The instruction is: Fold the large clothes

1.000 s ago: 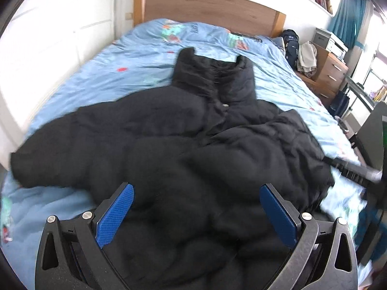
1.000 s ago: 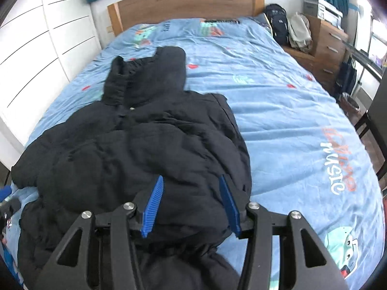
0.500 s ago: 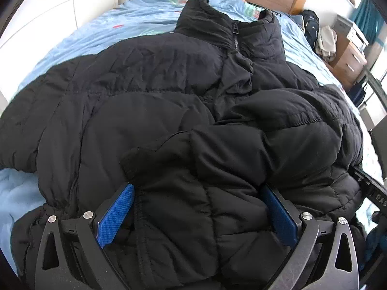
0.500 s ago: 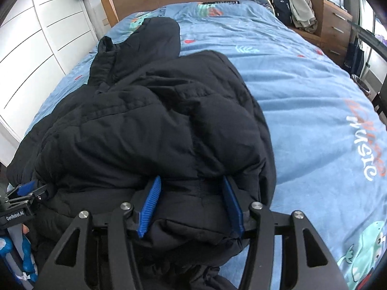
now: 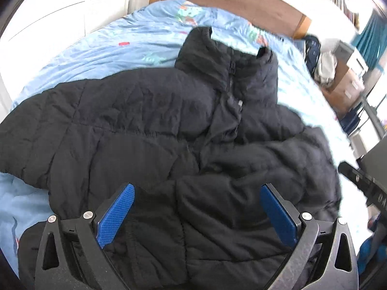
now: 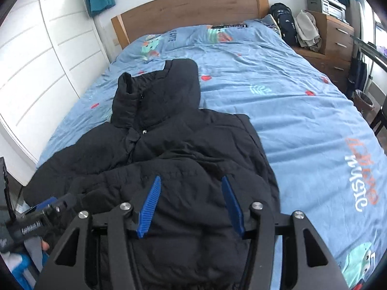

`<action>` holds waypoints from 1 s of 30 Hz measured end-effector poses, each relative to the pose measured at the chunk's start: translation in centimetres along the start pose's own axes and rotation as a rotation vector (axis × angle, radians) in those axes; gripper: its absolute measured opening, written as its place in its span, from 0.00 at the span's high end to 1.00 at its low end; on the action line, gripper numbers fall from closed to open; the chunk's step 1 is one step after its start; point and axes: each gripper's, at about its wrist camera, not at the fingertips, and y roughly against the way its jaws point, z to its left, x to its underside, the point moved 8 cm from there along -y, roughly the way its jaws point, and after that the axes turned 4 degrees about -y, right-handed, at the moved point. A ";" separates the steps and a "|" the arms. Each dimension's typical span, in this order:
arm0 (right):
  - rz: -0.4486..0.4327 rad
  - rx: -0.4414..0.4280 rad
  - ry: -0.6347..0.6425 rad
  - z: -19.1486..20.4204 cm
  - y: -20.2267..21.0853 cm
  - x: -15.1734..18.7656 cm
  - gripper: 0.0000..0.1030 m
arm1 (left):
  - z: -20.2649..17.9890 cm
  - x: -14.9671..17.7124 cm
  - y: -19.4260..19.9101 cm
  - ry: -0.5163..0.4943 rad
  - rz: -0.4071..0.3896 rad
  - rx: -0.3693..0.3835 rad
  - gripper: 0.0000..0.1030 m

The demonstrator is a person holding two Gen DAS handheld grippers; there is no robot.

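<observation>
A large black puffer jacket (image 5: 169, 125) lies on the blue bed, collar toward the headboard; it also shows in the right wrist view (image 6: 183, 145). Its right sleeve is folded across the body, while its left sleeve lies spread out to the left. My left gripper (image 5: 197, 193) is open wide, hovering over the jacket's lower hem with nothing between its blue pads. My right gripper (image 6: 191, 183) is open and empty above the folded right side. The left gripper's body shows at the left edge of the right wrist view (image 6: 36, 222).
The blue printed bedsheet (image 6: 302, 120) stretches to the right of the jacket. A wooden headboard (image 6: 193, 7) stands at the far end. A wooden dresser (image 6: 338, 38) with a backpack and clothes is at the right. White wardrobe doors (image 6: 36, 72) line the left.
Both grippers have lifted up and back from the jacket after pressing close to it. The jacket stays on the bed with its right sleeve folded over.
</observation>
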 end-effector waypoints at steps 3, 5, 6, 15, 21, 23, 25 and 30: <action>0.047 0.023 0.013 0.4 -2.4 1.0 0.50 | 0.8 1.3 -2.0 0.018 0.042 -0.021 0.01; 0.074 0.061 0.026 0.0 -4.0 2.1 0.50 | 1.6 2.5 -3.3 0.027 0.061 -0.020 0.01; 0.084 0.066 0.023 -0.3 -4.5 2.4 0.50 | 1.8 3.0 -3.9 0.021 0.072 -0.018 0.01; 0.074 0.053 -0.012 0.0 -3.0 4.3 0.49 | 1.4 4.8 0.4 0.032 0.021 0.041 0.01; 0.081 0.023 0.026 1.4 0.1 7.6 0.49 | 1.6 7.5 0.0 0.042 0.096 0.054 0.01; 0.109 0.050 0.056 1.5 -0.2 9.1 0.48 | 1.9 8.0 1.1 0.024 0.086 0.048 0.01; 0.137 0.083 0.070 1.2 -0.5 9.8 0.48 | 2.8 8.3 3.1 0.040 0.059 0.058 0.02; 0.123 0.122 0.099 2.4 2.3 10.5 0.48 | 5.4 8.5 8.6 -0.065 -0.040 -0.007 0.02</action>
